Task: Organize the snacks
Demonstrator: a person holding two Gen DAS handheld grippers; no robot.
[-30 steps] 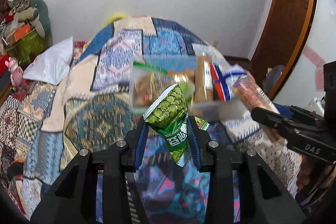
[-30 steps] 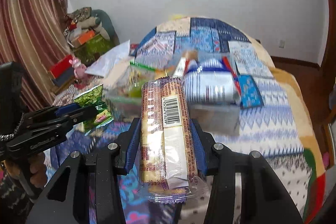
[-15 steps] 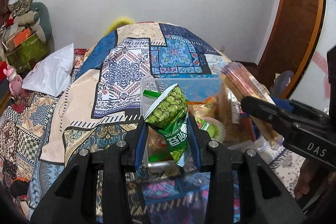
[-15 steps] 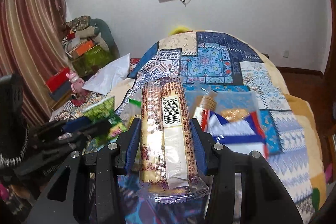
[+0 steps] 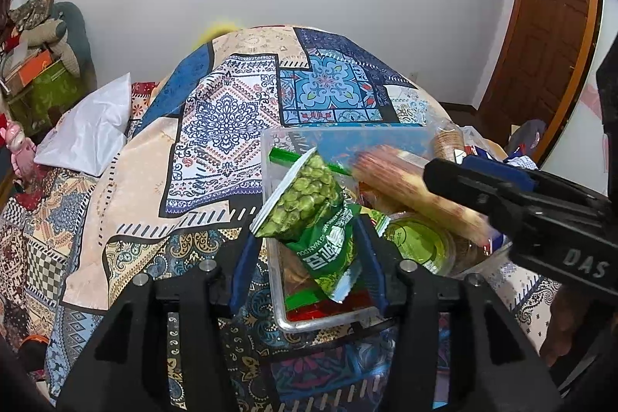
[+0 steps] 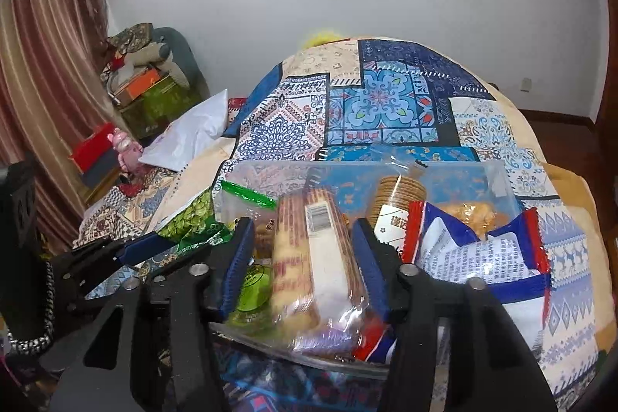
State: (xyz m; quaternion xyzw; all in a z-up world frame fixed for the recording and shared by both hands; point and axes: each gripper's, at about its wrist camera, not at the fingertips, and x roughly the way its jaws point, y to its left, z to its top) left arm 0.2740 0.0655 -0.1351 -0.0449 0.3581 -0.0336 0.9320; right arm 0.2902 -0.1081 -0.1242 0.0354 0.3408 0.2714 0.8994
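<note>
Both snacks have swung in over the clear bin [image 5: 270, 219] during the last second; a moment back they were hanging short of it, so this looks like the drop-off step. The green pea bag [image 5: 314, 219] sits pinched upright in the left claw [image 5: 309, 265], right above the bin's near-left corner. The biscuit sleeve [image 6: 316, 257] is clamped lengthwise in the right claw [image 6: 305, 261], low over the bin's near side, a bit blurred. The bin rests on the bed [image 5: 216, 126] toward its near end, already holding a blue-and-red packet [image 6: 483, 257] and a round cracker stack [image 6: 398, 195]. Seems both just need releasing.
</note>
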